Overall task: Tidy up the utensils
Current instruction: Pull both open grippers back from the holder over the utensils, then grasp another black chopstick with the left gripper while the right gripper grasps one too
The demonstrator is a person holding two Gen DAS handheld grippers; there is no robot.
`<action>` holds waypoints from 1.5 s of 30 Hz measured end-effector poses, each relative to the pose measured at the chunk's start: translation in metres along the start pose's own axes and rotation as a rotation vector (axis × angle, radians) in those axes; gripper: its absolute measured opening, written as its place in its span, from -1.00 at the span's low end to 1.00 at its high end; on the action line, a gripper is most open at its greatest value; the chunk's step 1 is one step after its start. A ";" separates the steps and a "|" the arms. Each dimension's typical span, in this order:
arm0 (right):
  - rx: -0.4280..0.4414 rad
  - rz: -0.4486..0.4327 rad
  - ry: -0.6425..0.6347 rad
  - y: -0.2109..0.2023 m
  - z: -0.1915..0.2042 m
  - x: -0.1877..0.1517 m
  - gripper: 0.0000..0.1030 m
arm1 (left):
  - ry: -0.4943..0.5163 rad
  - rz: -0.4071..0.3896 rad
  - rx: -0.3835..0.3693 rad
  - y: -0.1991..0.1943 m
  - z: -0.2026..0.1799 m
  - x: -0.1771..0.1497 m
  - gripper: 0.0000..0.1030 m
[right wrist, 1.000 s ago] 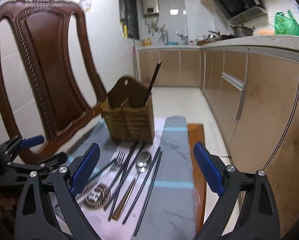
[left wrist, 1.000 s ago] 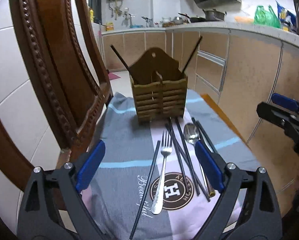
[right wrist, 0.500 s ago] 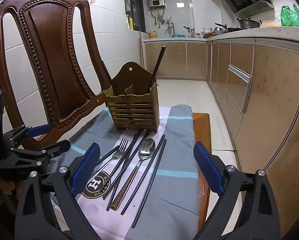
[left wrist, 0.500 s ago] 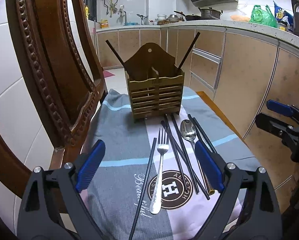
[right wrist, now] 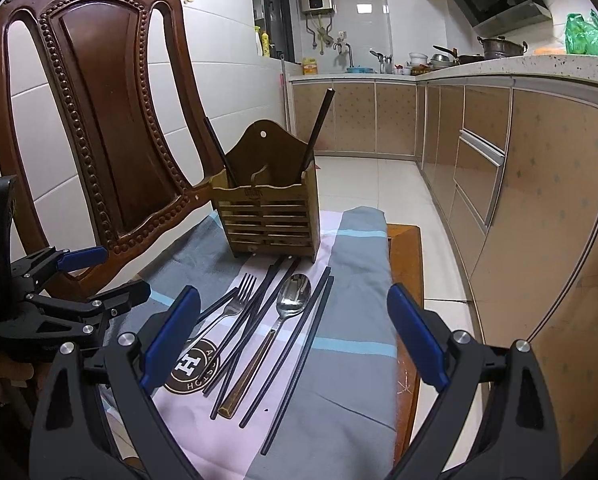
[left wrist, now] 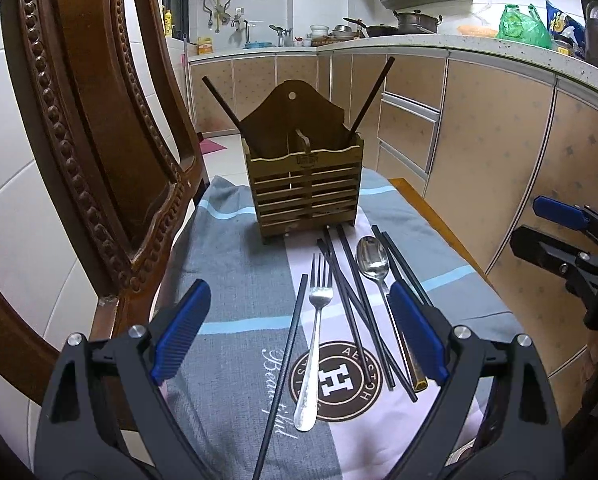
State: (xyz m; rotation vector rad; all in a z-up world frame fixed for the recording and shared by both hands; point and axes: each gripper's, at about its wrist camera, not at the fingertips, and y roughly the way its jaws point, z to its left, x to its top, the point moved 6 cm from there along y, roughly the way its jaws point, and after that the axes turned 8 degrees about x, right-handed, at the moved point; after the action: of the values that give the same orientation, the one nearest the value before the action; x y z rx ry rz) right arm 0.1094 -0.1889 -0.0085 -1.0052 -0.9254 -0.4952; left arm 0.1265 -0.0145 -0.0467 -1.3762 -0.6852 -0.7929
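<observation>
Wooden surface [right wrist: 405, 248], perhaps chair seat; striped cloth [left wrist: 235, 264] covers it, right edge bare.

Both hand-held grippers slightly farther back.

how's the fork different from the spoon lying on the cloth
The fork is silver along its whole length; the spoon has a silver bowl and a brown-gold handle. The fork ends in tines, the spoon in a rounded bowl. The fork's handle lies across the round H logo; the spoon lies further right, among the black chopsticks. Both lie flat, heads toward the wooden holder.
</observation>
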 end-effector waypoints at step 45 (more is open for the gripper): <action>-0.123 0.259 0.068 0.053 -0.039 -0.033 0.79 | 0.059 0.440 0.024 0.158 0.001 -0.027 -0.16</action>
State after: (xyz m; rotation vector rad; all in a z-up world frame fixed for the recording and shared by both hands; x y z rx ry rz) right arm 0.1466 -0.1994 -0.0710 -1.1940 -0.6978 -0.3685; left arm 0.2405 -0.0071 -0.1596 -1.4087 -0.3242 -0.4695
